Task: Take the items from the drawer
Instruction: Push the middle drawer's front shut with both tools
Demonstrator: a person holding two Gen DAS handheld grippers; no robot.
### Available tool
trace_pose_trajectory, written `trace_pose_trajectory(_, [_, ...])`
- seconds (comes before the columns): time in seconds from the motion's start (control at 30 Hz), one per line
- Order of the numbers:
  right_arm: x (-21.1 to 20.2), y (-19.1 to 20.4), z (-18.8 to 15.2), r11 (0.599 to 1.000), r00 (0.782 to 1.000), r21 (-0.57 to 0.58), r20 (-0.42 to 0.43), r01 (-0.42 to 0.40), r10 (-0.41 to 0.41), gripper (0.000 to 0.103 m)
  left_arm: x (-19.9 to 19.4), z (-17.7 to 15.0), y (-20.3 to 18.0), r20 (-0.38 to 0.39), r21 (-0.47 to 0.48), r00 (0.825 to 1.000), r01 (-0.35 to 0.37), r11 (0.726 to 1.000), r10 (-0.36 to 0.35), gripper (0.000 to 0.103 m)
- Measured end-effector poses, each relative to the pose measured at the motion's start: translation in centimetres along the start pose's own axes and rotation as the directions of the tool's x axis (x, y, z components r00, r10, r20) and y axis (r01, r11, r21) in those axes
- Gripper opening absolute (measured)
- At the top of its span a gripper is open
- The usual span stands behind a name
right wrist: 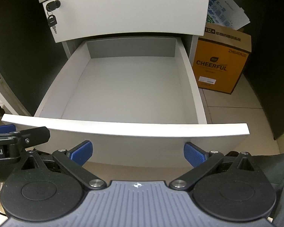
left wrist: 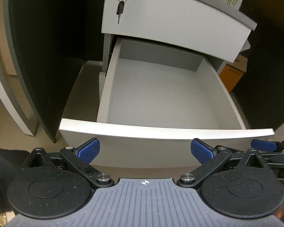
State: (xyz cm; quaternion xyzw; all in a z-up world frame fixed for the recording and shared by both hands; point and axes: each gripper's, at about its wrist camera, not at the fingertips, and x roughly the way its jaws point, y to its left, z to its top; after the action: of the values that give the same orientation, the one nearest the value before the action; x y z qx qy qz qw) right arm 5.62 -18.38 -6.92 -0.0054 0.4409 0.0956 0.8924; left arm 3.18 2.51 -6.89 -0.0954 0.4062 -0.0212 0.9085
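Observation:
A white drawer of a small pedestal cabinet is pulled far out, and its grey inside shows nothing lying in it. My left gripper is open, with blue pads held just in front of the drawer's curved front panel. My right gripper is open too, level with the same front panel and a little to the right of the left one. Part of the right gripper shows at the right edge of the left wrist view, and part of the left gripper shows at the left of the right wrist view.
The upper drawer is shut, with a key hanging from its lock. An orange cardboard box with papers behind it stands on the floor right of the cabinet. Dark desk panels flank both sides.

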Motion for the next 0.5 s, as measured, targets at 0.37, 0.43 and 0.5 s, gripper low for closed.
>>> trace_pose_trajectory(0.37, [1.3, -0.3, 1.5, 0.999, 1.000, 0.054, 0.024, 0.010, -0.011, 0.103, 1.2, 1.1, 0.6, -0.001, -0.039, 1.000, 0.007, 0.999, -0.007, 0.103])
trace_pose_trajectory(0.43, [1.7, -0.3, 2.0, 0.998, 1.000, 0.055, 0.029, 0.010, -0.011, 0.103, 1.5, 1.5, 0.6, 0.000, -0.046, 1.000, 0.007, 0.999, -0.007, 0.103])
trace_pose_trajectory(0.5, [2.1, -0.4, 2.4, 0.998, 0.999, 0.056, 0.036, 0.010, -0.012, 0.103, 2.1, 1.9, 0.6, 0.003, -0.047, 1.000, 0.003, 0.999, -0.002, 0.103])
